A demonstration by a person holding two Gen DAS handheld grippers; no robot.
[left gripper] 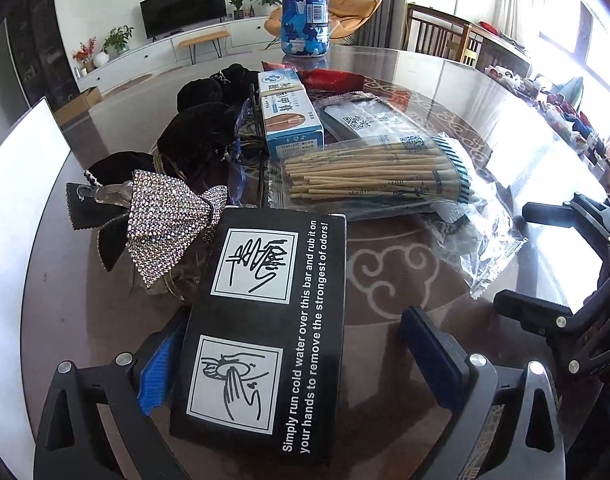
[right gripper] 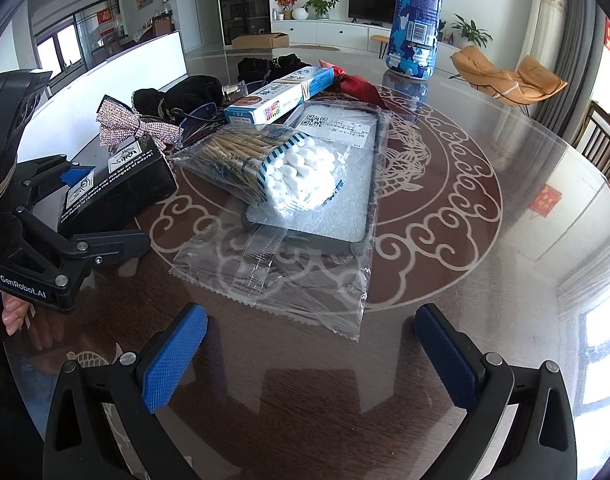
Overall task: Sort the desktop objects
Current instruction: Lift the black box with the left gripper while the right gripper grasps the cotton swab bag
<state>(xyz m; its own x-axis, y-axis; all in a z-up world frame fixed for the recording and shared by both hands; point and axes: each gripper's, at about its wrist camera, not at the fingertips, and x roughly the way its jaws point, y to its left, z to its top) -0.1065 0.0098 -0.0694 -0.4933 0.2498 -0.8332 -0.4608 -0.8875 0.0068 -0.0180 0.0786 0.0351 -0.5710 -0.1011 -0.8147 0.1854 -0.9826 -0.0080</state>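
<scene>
A television point(left gripper: 183, 8), potted plants point(left gripper: 117, 38) and orange chair point(right gripper: 509, 76) behind.

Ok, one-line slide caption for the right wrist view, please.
Open right tool hovers above the glass table before a bagged cotton swab bundle; left tool straddles a black box.

I see a flat black cardboard box point(left gripper: 265, 328) printed with white hand-washing pictures and English text, lying between my left pads, its far end against a rhinestone-covered bow hair clip point(left gripper: 167, 220). Beyond it, a clear bag of wooden cotton swabs point(right gripper: 273, 164) rests on a bagged dark phone case point(right gripper: 337, 200). A long blue-and-white ointment carton point(right gripper: 281, 94) lies flat behind, beside black velvet scrunchies point(left gripper: 193, 136) and a red wrapper point(right gripper: 359, 84). A blue camouflage bottle point(right gripper: 415, 20) stands upright farther back.
</scene>
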